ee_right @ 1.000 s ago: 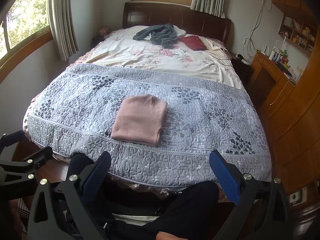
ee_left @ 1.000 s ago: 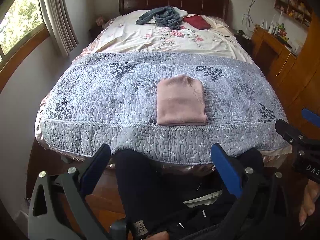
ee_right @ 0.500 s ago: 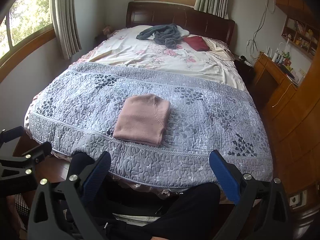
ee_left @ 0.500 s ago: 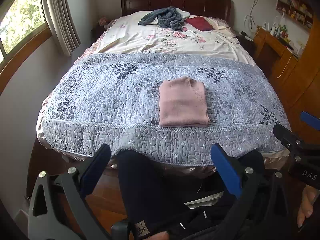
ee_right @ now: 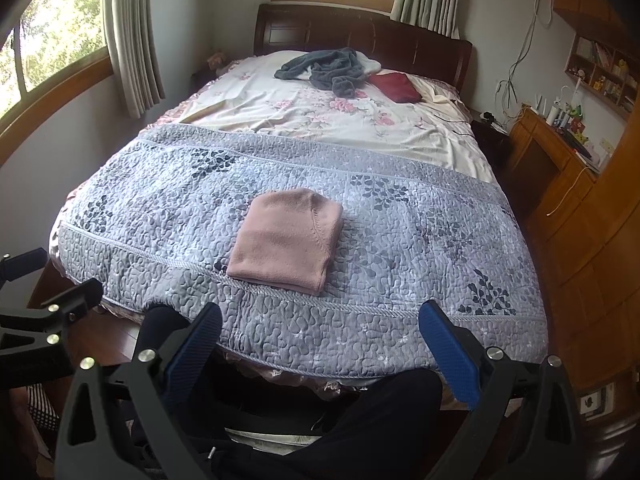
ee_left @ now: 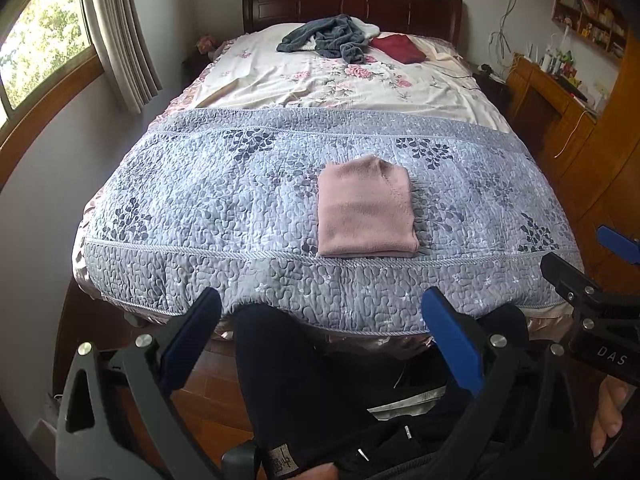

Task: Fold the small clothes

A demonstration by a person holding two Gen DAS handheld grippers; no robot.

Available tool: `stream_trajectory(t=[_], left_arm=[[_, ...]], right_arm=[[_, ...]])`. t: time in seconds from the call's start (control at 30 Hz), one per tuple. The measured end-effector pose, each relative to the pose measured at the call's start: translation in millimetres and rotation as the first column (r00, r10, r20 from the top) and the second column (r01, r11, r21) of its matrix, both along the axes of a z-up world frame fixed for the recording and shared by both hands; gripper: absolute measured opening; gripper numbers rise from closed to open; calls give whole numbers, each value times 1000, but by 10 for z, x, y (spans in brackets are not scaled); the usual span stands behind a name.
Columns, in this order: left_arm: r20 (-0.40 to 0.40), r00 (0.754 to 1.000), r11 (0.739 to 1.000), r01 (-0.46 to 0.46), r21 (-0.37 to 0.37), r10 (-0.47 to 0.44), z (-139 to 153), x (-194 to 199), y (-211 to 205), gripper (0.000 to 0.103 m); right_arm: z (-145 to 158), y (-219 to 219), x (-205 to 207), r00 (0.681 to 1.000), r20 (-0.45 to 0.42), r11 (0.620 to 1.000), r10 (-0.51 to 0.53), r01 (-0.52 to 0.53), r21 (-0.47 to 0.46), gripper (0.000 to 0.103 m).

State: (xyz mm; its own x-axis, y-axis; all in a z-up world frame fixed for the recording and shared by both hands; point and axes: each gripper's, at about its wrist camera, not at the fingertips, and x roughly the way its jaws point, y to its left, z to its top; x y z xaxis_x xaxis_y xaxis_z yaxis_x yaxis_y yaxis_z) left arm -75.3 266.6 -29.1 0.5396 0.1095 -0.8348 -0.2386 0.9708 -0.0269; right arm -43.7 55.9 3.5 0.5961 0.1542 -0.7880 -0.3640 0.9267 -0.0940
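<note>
Far left, in the left wrist view: window [ee_left: 38, 56] and curtain [ee_left: 120, 28] along the wall. Below, left gripper [ee_left: 320, 328] held low off the foot of the bed, jaws spread wide, nothing between the blue pads [ee_left: 192, 336] but a dark-trousered leg [ee_left: 280, 380] behind them. Clear of the quilt [ee_left: 200, 208], not touching any cloth.

Centre: pink garment [ee_left: 366, 210] folded into a neat rectangle, lying flat on the quilt near the bed's foot edge, just above the corded border, a little right of the midline. Well apart from both grippers. Further up, floral sheet [ee_left: 340, 80], a crumpled grey garment [ee_left: 332, 38] by the headboard [ee_left: 352, 0], and a dark red item [ee_left: 400, 50] just beside it to the right.

Right: right gripper [ee_right: 320, 340], seen from its own camera, likewise held off the foot of the bed with jaws spread wide and empty, dark trousers below. Same gripper partly visible at the right edge of the left wrist view, with a hand [ee_left: 608, 412] beneath it. Pink garment in the right wrist view [ee_right: 286, 240] left of centre, tilted slightly, resting on the quilt. Far right, wooden desk [ee_right: 560, 148] with small items and a shelf [ee_right: 600, 68] above.
</note>
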Motion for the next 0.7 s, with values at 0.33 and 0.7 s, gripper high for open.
stream_trajectory(t=[0.33,0.7], left_arm=[[-1,1000,1000,-6,0,6,8,14,7,99],[-14,1000,1000,-9,1,9,-27,38,2,99]], right_arm=[[20,-17,40,1000,-5,1000,4,-4,14,99],[-9,-20,76,1000,-16,1000,2,-1,14,99]])
